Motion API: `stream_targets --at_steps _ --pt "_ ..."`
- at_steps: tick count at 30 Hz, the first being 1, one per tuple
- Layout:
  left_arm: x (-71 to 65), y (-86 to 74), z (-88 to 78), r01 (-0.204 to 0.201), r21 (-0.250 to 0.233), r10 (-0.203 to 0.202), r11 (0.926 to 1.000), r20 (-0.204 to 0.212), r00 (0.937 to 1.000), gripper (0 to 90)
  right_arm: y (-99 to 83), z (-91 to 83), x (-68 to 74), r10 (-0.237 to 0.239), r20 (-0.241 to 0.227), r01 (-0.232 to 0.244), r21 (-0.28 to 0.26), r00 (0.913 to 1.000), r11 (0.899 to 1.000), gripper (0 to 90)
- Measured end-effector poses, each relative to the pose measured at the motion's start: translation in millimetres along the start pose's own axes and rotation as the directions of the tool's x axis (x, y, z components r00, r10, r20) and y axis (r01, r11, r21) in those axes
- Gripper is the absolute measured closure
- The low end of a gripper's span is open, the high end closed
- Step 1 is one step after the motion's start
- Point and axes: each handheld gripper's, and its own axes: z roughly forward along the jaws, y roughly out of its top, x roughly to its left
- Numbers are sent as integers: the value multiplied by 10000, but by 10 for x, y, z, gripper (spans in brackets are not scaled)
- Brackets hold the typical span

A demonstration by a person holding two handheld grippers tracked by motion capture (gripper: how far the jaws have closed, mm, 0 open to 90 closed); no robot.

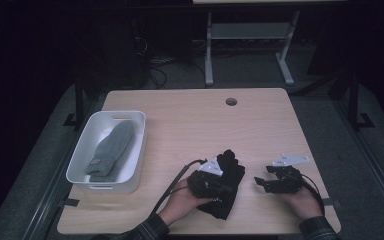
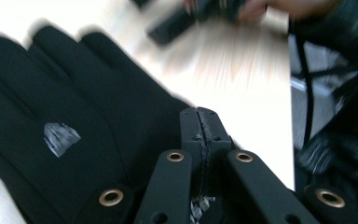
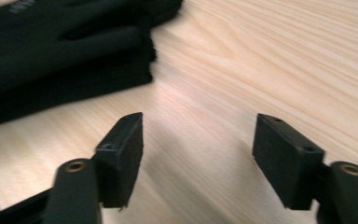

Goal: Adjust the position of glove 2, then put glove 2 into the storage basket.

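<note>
We see the left gripper (image 1: 220, 186) clenched, jaws together over the black glove (image 1: 228, 176) on the table (image 1: 190, 120); whether cloth is pinched stays hidden. The right gripper (image 3: 198, 156) stands released beside it.

Black glove (image 1: 228, 181): one. Grey mitten (image 1: 111, 149): one. White bin (image 1: 83, 152): one. Bench (image 1: 195, 120): one.
</note>
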Motion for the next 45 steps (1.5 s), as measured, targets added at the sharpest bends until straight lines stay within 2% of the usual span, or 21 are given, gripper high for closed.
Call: stream_targets --at_steps 1,3,6,9,13,18,22,24,26,27,29,32,38,41,45 --pt "1 -32 19 -7 178 8 9998 -54 10000 890 -5 3 -2 28 111 -29 34 9999 10000 290" --pt "12 -78 38 128 188 -128 9997 23 9999 891 -11 11 -9 40 327 -44 98 9995 9999 274" --pt "3 -86 4 -23 429 30 9991 -154 9999 892 -20 16 -24 83 492 -91 166 9988 9998 263" --pt "25 -121 -62 -45 700 66 9975 -298 9995 893 -29 33 -48 135 572 -143 143 9983 9998 237" --pt "79 -187 -172 99 806 -58 9967 -507 9987 893 -32 40 -64 158 726 -167 119 9972 9998 197" --pt "156 -273 -328 192 902 -110 9957 -903 9959 893 -44 53 -90 292 761 -296 52 9967 9995 160" --pt "219 -330 -457 199 1097 -40 9938 -1432 9897 893 -58 57 -95 299 771 -296 -59 9966 9995 149" --pt "244 -353 -508 335 961 -176 9948 -1618 9867 893 -67 63 -99 235 781 -223 -154 9967 9996 141" --pt "276 -356 -560 330 947 -174 9950 -1612 9868 888 -72 67 -95 247 773 -232 -201 9967 9995 139" --pt "277 -342 -577 465 791 -333 9958 -1610 9864 870 -76 70 -94 243 765 -225 -247 9968 9994 138" --pt "279 -311 -603 393 701 -265 9968 -1744 9843 847 -76 71 -93 246 762 -227 -248 9968 9994 137" --pt "306 -236 -647 371 366 -297 9986 -1852 9822 755 -76 72 -94 245 758 -226 -254 9968 9994 137" --pt "404 -103 -625 280 31 -268 9996 -2015 9791 379 -76 72 -93 248 741 -231 -238 9969 9995 132" --pt "485 -68 -581 250 -12 -248 9997 -2054 9784 263 -75 74 -93 232 738 -215 -242 9970 9995 128" --pt "603 -49 -512 343 19 -332 9994 -2069 9778 170 -64 91 -86 220 735 -203 -231 9971 9995 111"
